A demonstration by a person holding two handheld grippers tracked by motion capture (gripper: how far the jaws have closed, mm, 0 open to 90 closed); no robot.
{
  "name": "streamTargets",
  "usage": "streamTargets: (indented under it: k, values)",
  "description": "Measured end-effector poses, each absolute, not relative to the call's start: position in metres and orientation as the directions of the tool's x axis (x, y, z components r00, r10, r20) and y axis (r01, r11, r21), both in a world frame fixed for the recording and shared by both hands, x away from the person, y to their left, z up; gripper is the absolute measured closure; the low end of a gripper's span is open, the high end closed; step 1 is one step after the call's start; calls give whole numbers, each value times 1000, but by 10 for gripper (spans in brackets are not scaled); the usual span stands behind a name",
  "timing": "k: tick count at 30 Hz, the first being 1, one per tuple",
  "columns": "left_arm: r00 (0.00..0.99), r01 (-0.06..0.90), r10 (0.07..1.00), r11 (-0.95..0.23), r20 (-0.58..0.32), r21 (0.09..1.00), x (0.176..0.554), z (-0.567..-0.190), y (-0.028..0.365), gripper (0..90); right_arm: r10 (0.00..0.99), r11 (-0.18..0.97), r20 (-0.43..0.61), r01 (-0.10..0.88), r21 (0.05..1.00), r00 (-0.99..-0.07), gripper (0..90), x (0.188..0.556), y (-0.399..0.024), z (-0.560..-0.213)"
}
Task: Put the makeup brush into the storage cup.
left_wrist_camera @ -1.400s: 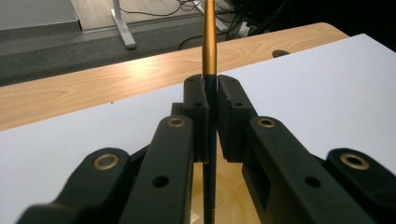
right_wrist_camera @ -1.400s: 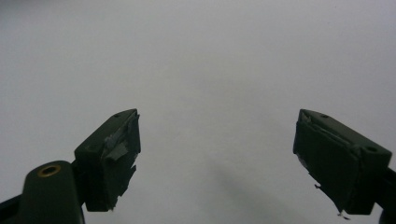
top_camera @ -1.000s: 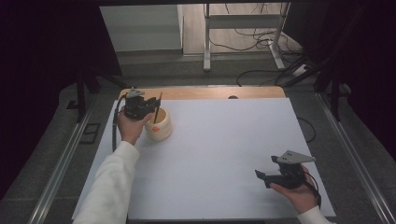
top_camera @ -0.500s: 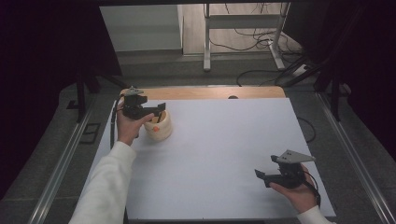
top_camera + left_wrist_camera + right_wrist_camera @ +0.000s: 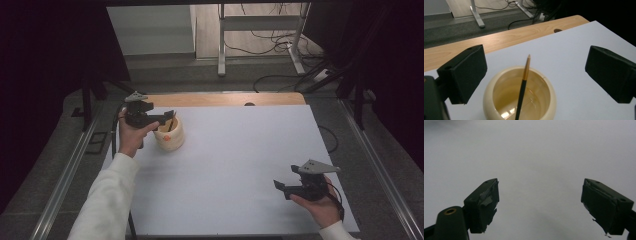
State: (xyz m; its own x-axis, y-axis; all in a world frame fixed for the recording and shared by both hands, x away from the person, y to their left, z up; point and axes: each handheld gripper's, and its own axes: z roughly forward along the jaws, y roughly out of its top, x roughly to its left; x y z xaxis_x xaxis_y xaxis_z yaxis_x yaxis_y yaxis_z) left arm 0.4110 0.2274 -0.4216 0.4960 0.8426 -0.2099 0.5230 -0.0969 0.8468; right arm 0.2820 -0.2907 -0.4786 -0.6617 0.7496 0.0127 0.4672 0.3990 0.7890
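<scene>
dim, grainy frames; dark surroundings, soft overhead glow

Setting: a lab or recording studio. A wooden table (image 5: 225, 98) carried a plain white sheet (image 5: 240, 155). Black curtains (image 5: 45, 60) hung at both sides. Loose cables (image 5: 280, 45) trailed over the grey floor (image 5: 210, 75) around a metal desk frame (image 5: 260, 25). Aluminium rails (image 5: 65, 180) flanked the table.
</scene>
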Motion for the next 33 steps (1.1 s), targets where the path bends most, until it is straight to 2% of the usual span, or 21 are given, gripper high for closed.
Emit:
streamTargets:
  k: [13,33]
  values:
    - [557,518,803,-138,-211,844,385,-420,223,50,742,407,10,463,787,-670,152,280,-289,-478]
    - [551,536,797,-110,-248,837,333,-445,229,60,748,399,15,468,789,-663,151,283,-293,-479]
